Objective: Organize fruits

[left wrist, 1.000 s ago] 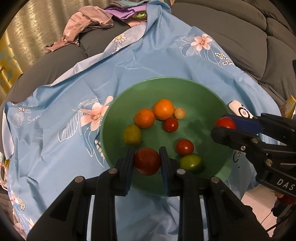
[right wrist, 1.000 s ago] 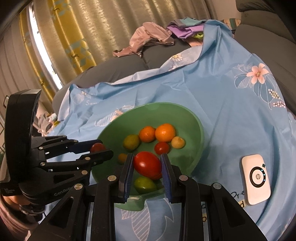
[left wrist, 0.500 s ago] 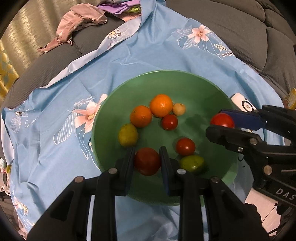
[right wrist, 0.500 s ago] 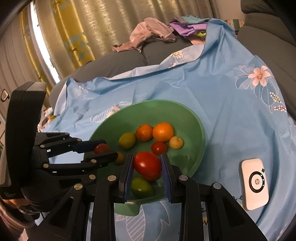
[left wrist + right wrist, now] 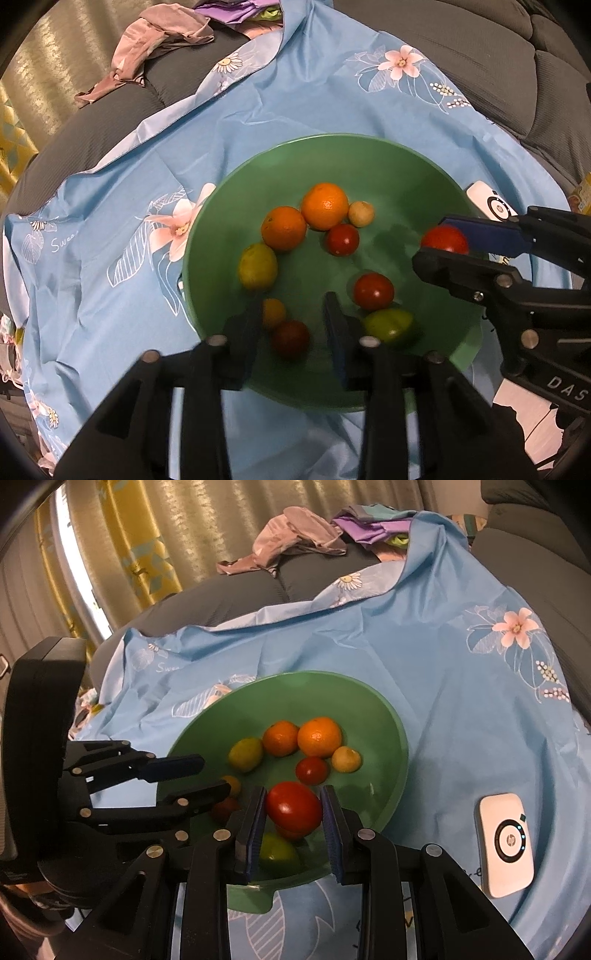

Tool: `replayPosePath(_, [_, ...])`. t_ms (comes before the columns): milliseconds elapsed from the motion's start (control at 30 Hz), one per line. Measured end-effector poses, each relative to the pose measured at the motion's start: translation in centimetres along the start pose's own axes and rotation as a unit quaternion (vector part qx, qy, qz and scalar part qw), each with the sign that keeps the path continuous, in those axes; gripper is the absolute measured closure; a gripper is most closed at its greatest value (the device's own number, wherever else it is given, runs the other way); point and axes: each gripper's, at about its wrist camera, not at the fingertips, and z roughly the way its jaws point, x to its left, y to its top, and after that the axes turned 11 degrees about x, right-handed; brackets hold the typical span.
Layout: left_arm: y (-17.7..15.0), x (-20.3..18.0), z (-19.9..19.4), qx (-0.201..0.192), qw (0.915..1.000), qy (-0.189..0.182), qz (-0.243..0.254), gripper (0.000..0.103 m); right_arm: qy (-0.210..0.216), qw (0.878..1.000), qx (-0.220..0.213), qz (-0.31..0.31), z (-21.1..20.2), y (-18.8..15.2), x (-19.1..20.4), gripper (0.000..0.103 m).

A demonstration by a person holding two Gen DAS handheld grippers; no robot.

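A green bowl [image 5: 369,155] [image 5: 373,716] on a blue flowered cloth holds several fruits: two oranges [image 5: 325,206], red tomatoes [image 5: 373,291], a yellow-green lemon [image 5: 257,266] and a green fruit [image 5: 388,325]. My left gripper [image 5: 291,328] [image 5: 207,779] is open over the bowl's near side, and a red tomato [image 5: 290,338] lies in the bowl between its fingers, free of them. My right gripper [image 5: 293,812] [image 5: 441,242] hangs over the bowl's right side. Its pads stand slightly apart from a large red tomato [image 5: 294,806] [image 5: 445,240] between them.
A white pocket device [image 5: 506,845] [image 5: 487,201] lies on the cloth right of the bowl. The cloth [image 5: 110,221] covers a grey sofa [image 5: 480,55]. Loose clothes [image 5: 295,542] are piled at the back, with curtains [image 5: 129,535] behind.
My left gripper has opened and let go of its red tomato, which now rests in the bowl. My right gripper's jaws have widened a little around the large tomato.
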Motion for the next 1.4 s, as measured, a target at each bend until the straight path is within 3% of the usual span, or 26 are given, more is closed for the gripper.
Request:
replayPosePath(100, [-0.3, 0.2, -0.5, -0.004, 1.0000, 0.006, -0.003, 0.042, -0.005, 1.000, 0.001, 0.002, -0.4, 0.0, 0.1, 0.072])
replayPosePath(400, [-1.3, 1.2, -3.3, -0.017, 0.9991, 0.019, -0.033, 0.015, -0.026, 1.000, -0.001, 0.000, -2.3, -0.4, 0.8, 0.067])
replayPosePath(500, [-1.6, 1.3, -4.6, -0.019, 0.9988, 0.021, -0.040, 0.000, -0.033, 0.999, 0.001, -0.007, -3.2, -0.2, 1.4, 0.066])
replayPosePath(633, [-1.8, 1.2, -6.4, -0.025, 0.9980, 0.033, -0.048, 0.001, -0.049, 0.999, 0.012, -0.019, -4.2, 0.4, 2.1, 0.063])
replayPosePath(767, [-1.6, 2.2, -8.1, -0.023, 0.9969, -0.008, -0.075, 0.001, -0.067, 0.997, 0.024, -0.021, -5.1, 1.2, 2.4, 0.057])
replayPosePath(1033, [-0.7, 2.5, -9.8, -0.013, 0.9954, -0.019, -0.093, 0.001, -0.079, 0.995, 0.030, -0.047, -7.0, 2.6, 3.4, 0.057])
replayPosePath(1400, [-0.1, 2.9, -11.7, -0.026, 0.9956, 0.008, -0.089, 0.001, -0.074, 0.996, 0.027, -0.044, -8.1, 3.5, 3.3, 0.057])
